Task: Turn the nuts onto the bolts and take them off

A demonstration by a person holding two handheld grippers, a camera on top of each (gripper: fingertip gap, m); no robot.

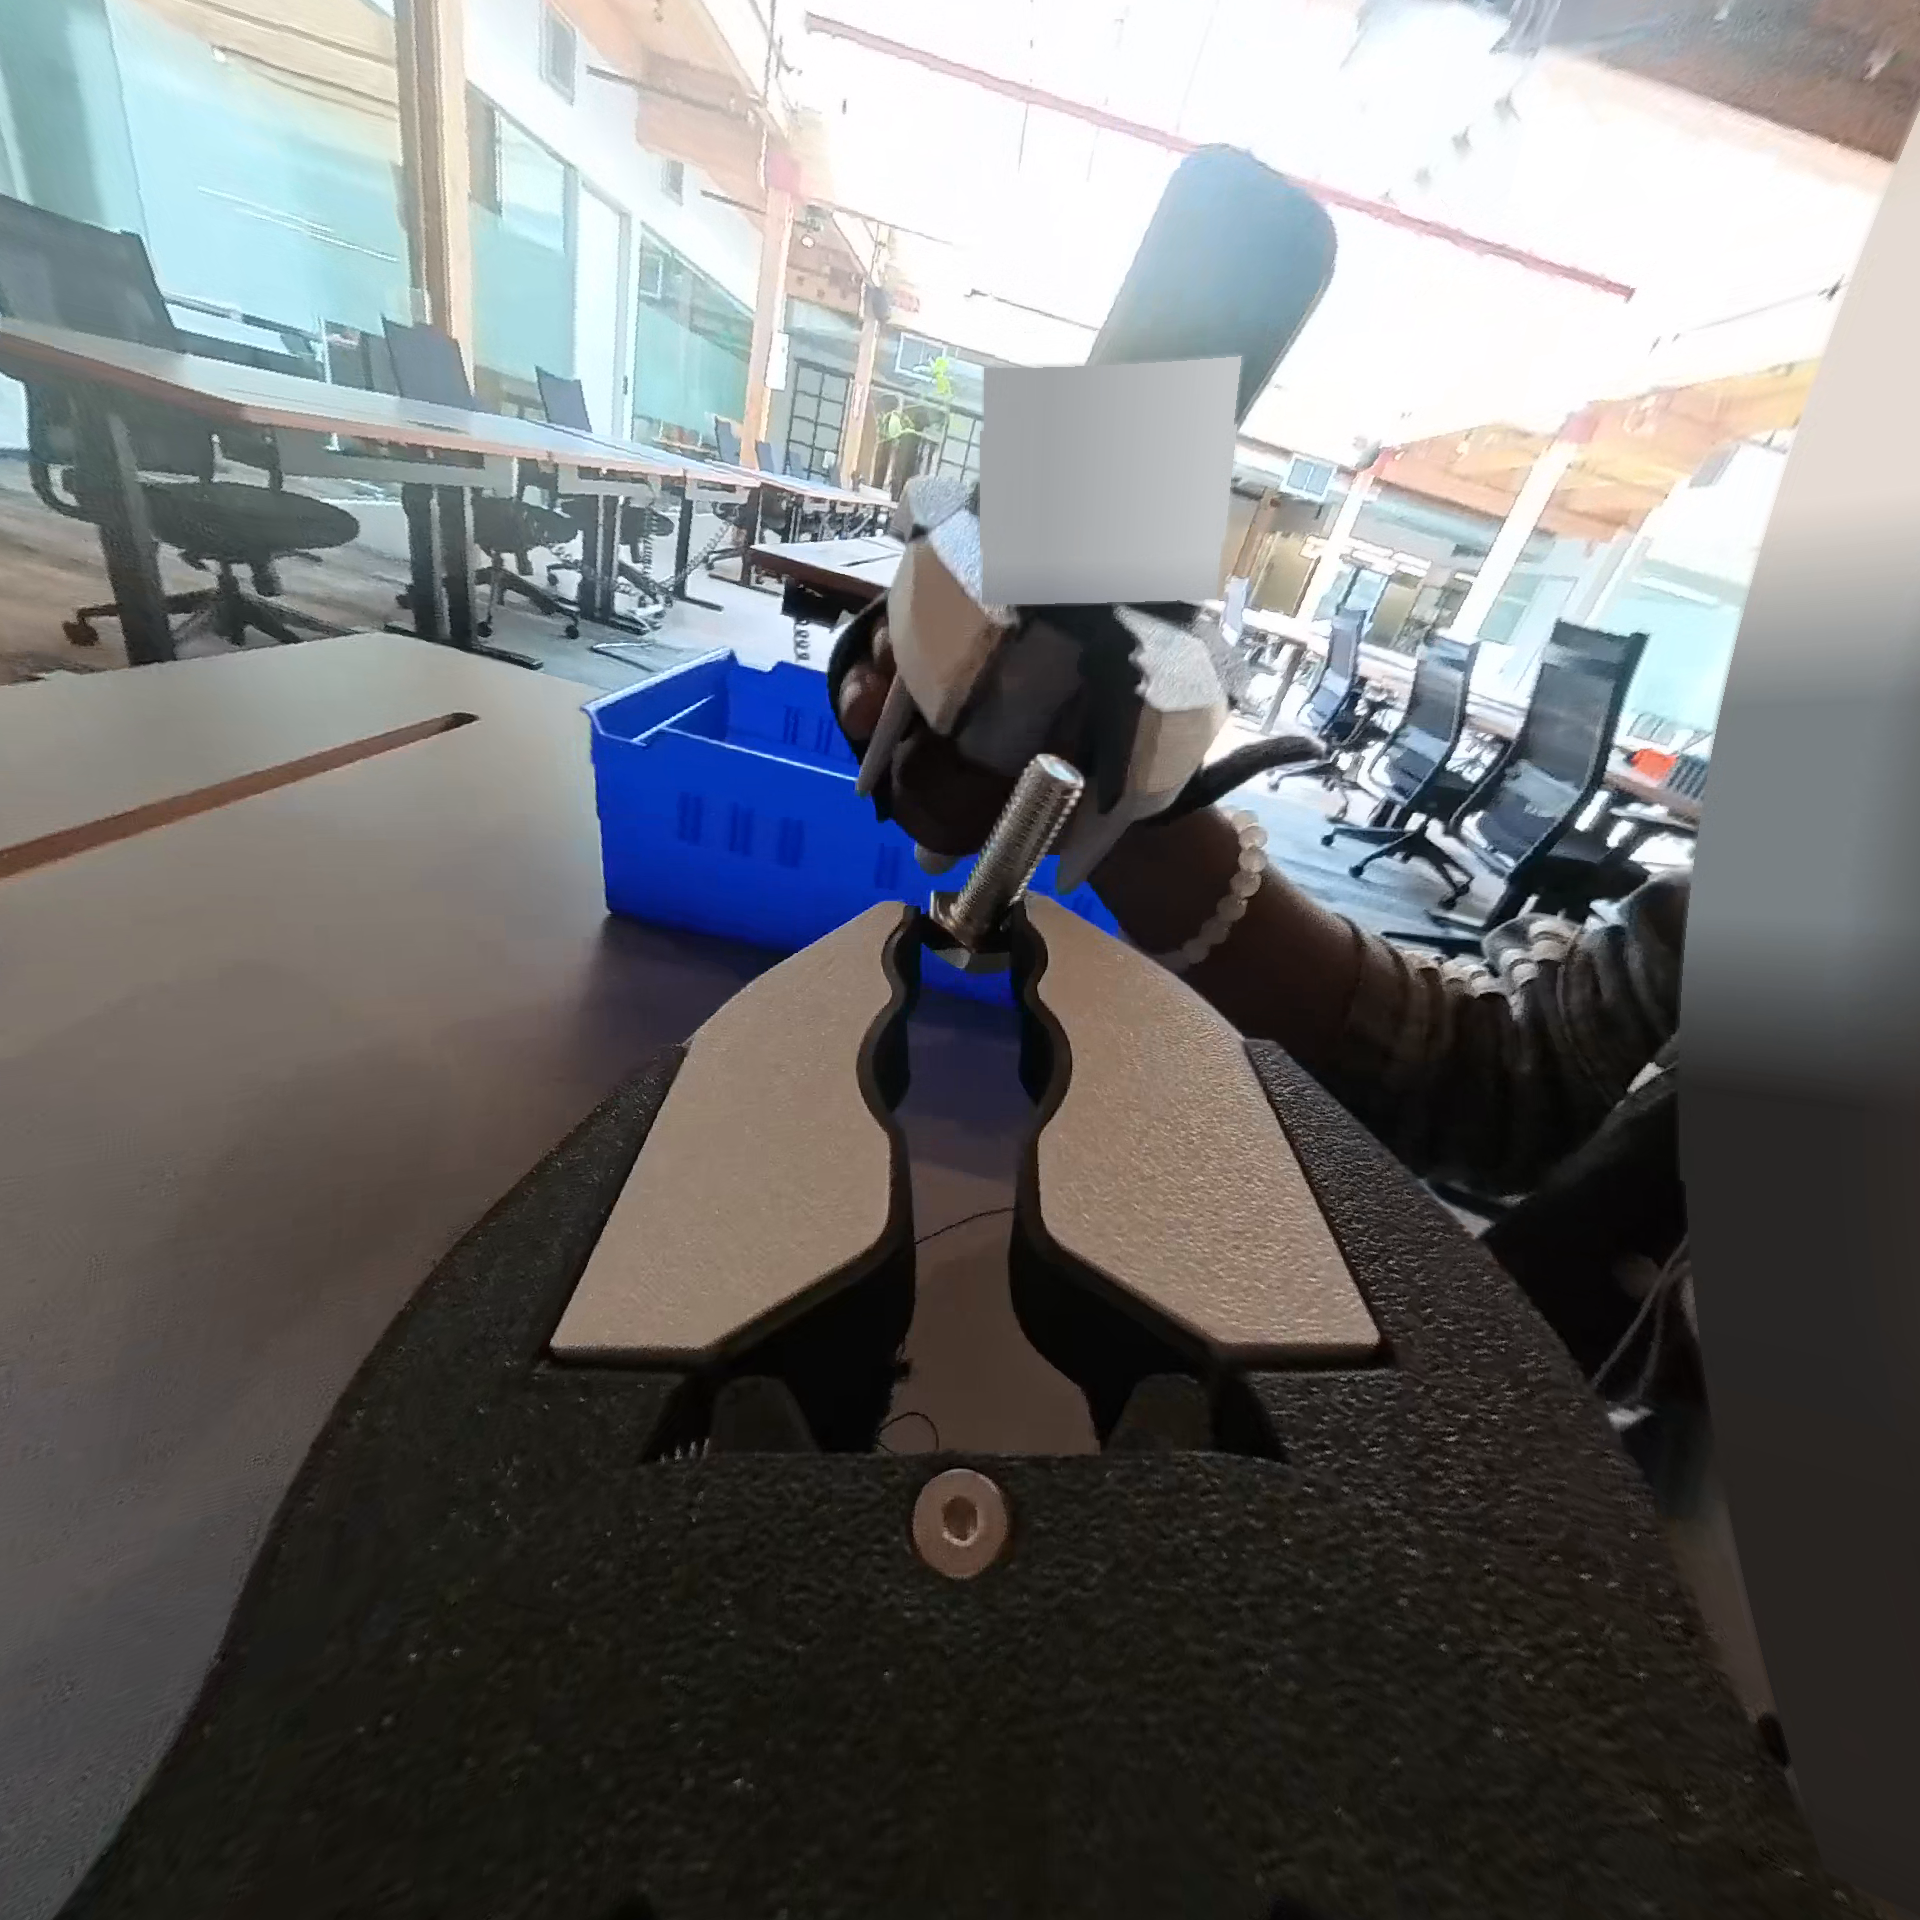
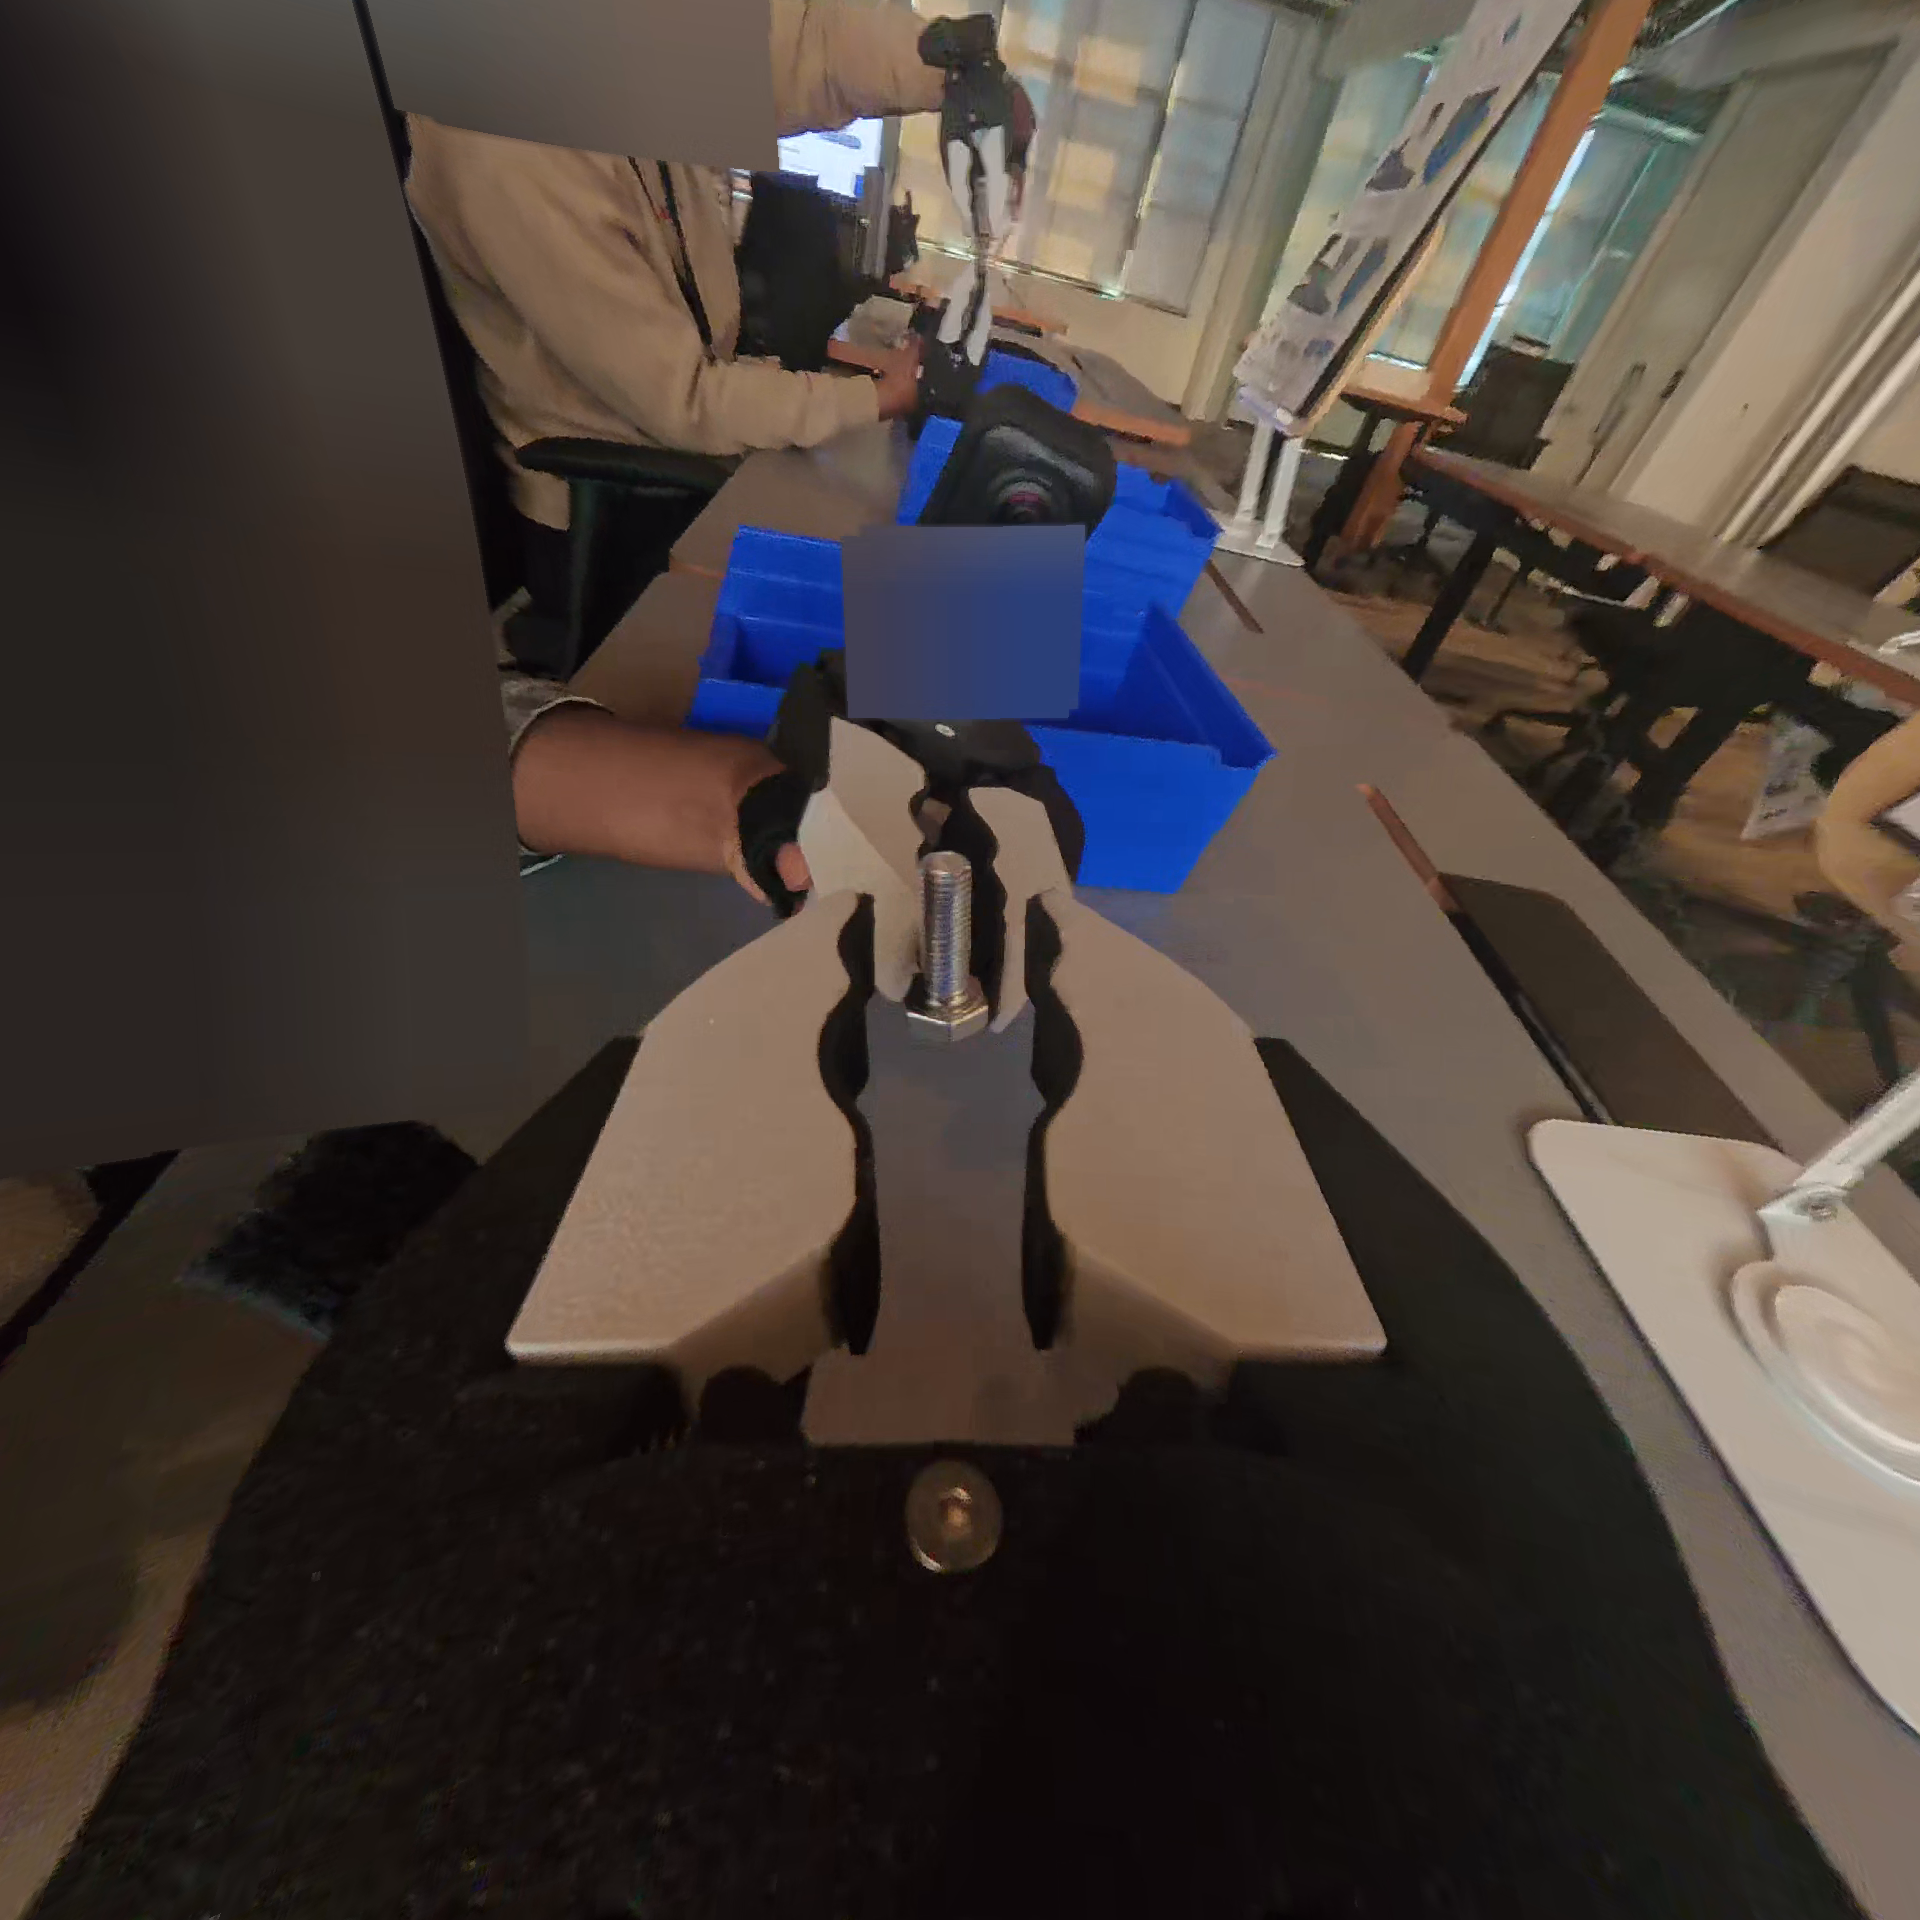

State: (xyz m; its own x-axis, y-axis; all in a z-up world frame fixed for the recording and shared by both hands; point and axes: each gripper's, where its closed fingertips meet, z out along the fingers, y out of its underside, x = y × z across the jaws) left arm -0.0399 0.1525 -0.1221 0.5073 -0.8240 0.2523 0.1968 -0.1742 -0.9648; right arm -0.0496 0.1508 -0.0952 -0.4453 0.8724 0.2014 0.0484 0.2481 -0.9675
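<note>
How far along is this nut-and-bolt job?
Early, by the look of it. The left gripper pinches the bolt by its head, threads bare, no nut on it. The right gripper is open around it, empty. Threading a nut on looks undone; no nut shows.

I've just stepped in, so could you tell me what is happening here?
A person works two handheld grippers over a table. The left gripper is shut on the head of a bolt, holding its shank up. The right gripper is open, with its fingers on either side of the shank. No nut shows on the bolt.
</note>
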